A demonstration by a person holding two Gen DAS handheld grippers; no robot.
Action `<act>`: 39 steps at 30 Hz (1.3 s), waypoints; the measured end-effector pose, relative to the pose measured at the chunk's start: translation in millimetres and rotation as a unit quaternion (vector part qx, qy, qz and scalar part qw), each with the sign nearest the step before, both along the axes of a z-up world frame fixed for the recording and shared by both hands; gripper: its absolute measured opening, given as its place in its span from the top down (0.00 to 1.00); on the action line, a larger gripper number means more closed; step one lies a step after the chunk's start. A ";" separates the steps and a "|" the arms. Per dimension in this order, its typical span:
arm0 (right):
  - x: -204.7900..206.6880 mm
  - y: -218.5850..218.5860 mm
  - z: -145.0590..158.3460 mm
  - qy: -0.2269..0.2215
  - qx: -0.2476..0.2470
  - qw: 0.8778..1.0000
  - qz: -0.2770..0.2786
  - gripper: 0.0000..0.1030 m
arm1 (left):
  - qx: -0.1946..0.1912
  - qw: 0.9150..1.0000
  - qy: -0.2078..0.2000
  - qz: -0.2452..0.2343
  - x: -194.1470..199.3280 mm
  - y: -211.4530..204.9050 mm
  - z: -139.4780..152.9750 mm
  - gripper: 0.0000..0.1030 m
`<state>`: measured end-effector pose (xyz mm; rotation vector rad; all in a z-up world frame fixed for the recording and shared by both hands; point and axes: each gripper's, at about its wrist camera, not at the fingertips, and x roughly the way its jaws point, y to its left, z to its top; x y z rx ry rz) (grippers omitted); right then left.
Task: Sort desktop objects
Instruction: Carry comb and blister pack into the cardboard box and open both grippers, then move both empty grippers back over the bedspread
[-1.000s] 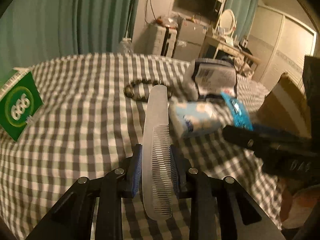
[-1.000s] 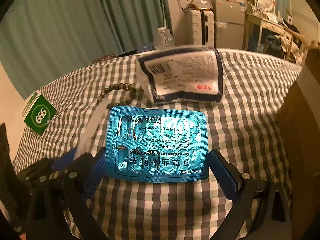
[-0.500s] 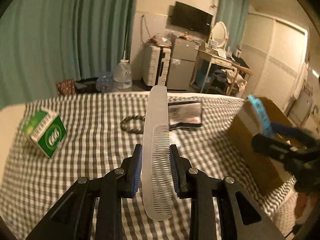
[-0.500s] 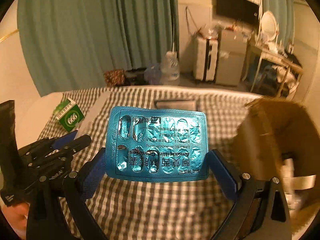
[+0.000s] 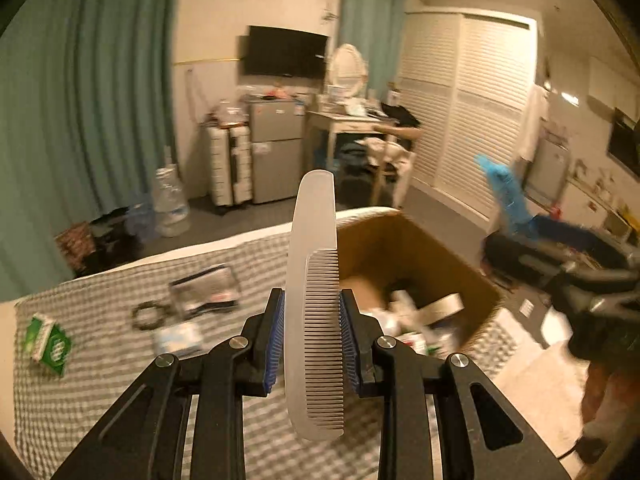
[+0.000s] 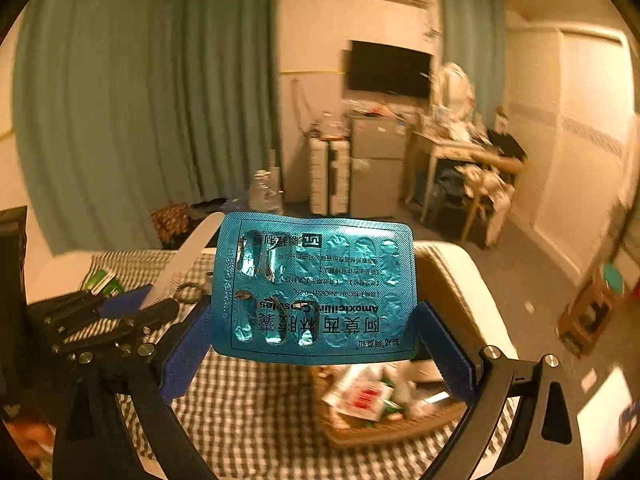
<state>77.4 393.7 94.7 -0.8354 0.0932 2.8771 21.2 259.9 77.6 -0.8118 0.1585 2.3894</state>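
Both grippers are lifting up & over to the box point(image 5: 416, 248) now. Left gripper point(image 5: 312, 344) is pinching the light, stiff comb point(image 5: 314, 280) mid-way; right gripper point(image 6: 316, 332) is squeezing the thin, bendy pill sheet point(image 6: 316, 288) by its edges.

Frosted matt plastic comb point(image 5: 314, 312), glossy crinkled foil blister pack point(image 6: 314, 290), matt cardboard box point(image 5: 420, 256).

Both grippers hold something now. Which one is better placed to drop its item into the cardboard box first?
Probably the right gripper. Its blister pack hangs almost directly above the open cardboard box. The left gripper, holding the comb, has the box ahead and to its right.
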 end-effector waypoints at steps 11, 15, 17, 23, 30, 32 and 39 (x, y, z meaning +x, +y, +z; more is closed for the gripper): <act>-16.7 84.9 -58.4 -0.034 -0.048 0.997 -0.054 0.05 | -0.078 0.995 -0.045 -0.039 -27.8 129.2 -72.9 0.71; -29.8 100.9 -73.2 -0.023 -0.081 0.994 -0.066 0.05 | -0.103 0.993 -0.051 -0.041 -39.9 130.5 -88.3 0.14; -32.8 104.8 -76.8 -0.017 -0.097 0.993 -0.064 0.04 | -0.093 0.994 -0.040 -0.030 -39.2 120.5 -87.8 0.14; -30.3 90.8 -72.3 -0.007 -0.101 0.993 -0.052 0.02 | -0.013 0.995 -0.092 0.021 -54.8 45.9 -74.3 0.13; -16.9 47.0 -44.9 0.002 -0.092 0.996 -0.014 0.02 | -0.048 0.986 -0.038 0.157 -47.2 -94.9 -29.2 0.04; -11.4 28.3 -32.0 0.007 -0.084 0.996 0.006 0.02 | -0.053 0.979 -0.019 0.196 -38.4 -131.6 -18.1 0.00; 13.5 -44.8 -5.5 0.028 -0.096 0.992 0.082 0.00 | -0.073 0.953 0.002 0.293 10.7 -225.7 -33.8 0.00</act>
